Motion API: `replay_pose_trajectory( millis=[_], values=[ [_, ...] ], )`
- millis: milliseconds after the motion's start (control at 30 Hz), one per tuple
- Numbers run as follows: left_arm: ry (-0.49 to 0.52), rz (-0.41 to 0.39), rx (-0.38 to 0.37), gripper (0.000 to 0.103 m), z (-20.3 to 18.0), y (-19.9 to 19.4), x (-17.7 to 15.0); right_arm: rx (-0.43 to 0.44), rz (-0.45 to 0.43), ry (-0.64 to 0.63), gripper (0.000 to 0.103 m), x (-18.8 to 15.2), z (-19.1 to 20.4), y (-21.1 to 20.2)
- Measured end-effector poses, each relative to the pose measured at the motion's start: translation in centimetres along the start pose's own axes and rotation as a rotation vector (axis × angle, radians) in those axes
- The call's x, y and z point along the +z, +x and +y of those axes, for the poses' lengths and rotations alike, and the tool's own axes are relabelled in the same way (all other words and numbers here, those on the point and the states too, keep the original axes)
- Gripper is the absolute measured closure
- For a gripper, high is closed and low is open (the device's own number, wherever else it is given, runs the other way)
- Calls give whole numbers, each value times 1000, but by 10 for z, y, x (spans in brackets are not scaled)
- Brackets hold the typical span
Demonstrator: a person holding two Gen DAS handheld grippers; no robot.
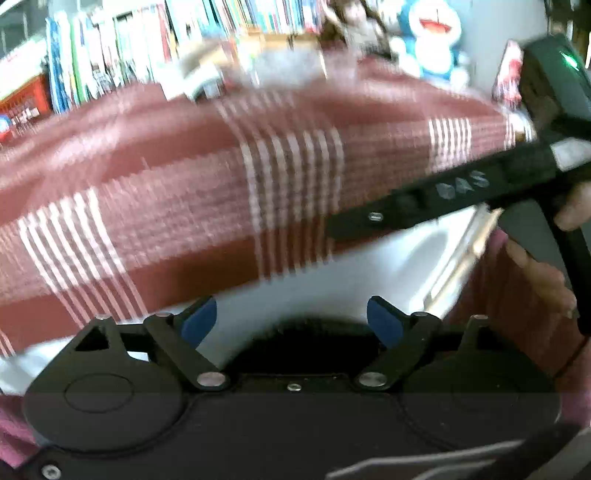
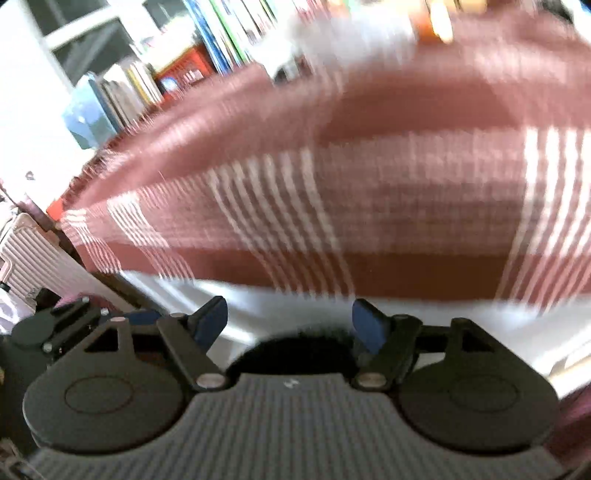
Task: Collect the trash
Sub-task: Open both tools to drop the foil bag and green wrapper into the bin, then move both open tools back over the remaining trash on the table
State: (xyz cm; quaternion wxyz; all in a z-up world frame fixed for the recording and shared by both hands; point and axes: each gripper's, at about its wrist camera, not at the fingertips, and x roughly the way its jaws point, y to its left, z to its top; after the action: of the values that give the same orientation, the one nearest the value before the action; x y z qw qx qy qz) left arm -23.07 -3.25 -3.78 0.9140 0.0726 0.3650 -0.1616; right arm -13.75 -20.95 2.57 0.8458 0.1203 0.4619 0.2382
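Black gripper housing fills the bottom of both wrist views, each picture smeared by motion blur. On the left wrist camera, the left gripper (image 1: 291, 319) shows its two blue-padded fingers (image 1: 201, 319) spread wide apart, with nothing between them; the jaws stand released over a white surface (image 1: 295, 291) at the near edge of a table. Beyond that lies a dark red tablecloth (image 1: 184, 192) crossed by bands of white stripes. At the far edge of the cloth sits a blurred heap of pale, whitish items (image 1: 280, 66), too smeared to identify; whether this is the trash cannot be told. Behind it runs a row of books (image 1: 122, 62), with a red crate (image 1: 26, 96) at the far left and a blue-and-white cartoon figure (image 1: 436, 40) toward the right. At the right of the same view, the body of the right gripper (image 1: 454, 192) reaches in on a slant, and a hand (image 1: 543, 273) is wrapped around its grip, fingers curled on the handle.

On the right wrist camera, the right gripper (image 2: 290, 321) likewise has its blue pads (image 2: 210, 321) parted and empty, the jaws released above the white surface (image 2: 295, 306). Part of the left gripper (image 2: 48, 328) shows at the lower left, just beside it. The striped red tablecloth (image 2: 388, 177) spreads ahead, with blurred pale items (image 2: 343, 33) at its far edge, an orange object (image 2: 424, 22) near them, and the books (image 2: 221, 40) and red crate (image 2: 184, 66) behind to the left.
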Motion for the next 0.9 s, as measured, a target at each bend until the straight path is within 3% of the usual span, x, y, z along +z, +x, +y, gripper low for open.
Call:
replay_pose_trajectory(
  millis=[267, 400, 567, 667, 767, 833, 900],
  values=[
    [-48, -179, 43, 9, 28, -12, 62, -66, -263, -73, 14, 50, -1, -60],
    [-72, -234, 51, 9, 39, -5, 89, -159, -342, -96, 14, 67, -5, -65],
    [-146, -254, -7, 7, 49, 17, 120, -233, -410, -79, 14, 91, -23, -62],
    [-246, -269, -48, 4, 54, 37, 133, -291, -452, -58, 14, 106, -39, -61],
    [-426, -246, -129, 4, 62, 60, 143, -363, -472, -67, 20, 122, -52, -57],
    [-548, -239, -194, 4, 68, 77, 150, -365, -466, -57, 21, 131, -63, -55],
    [-651, -226, -213, 4, 73, 97, 160, -361, -453, -49, 23, 138, -73, -51]
  ],
)
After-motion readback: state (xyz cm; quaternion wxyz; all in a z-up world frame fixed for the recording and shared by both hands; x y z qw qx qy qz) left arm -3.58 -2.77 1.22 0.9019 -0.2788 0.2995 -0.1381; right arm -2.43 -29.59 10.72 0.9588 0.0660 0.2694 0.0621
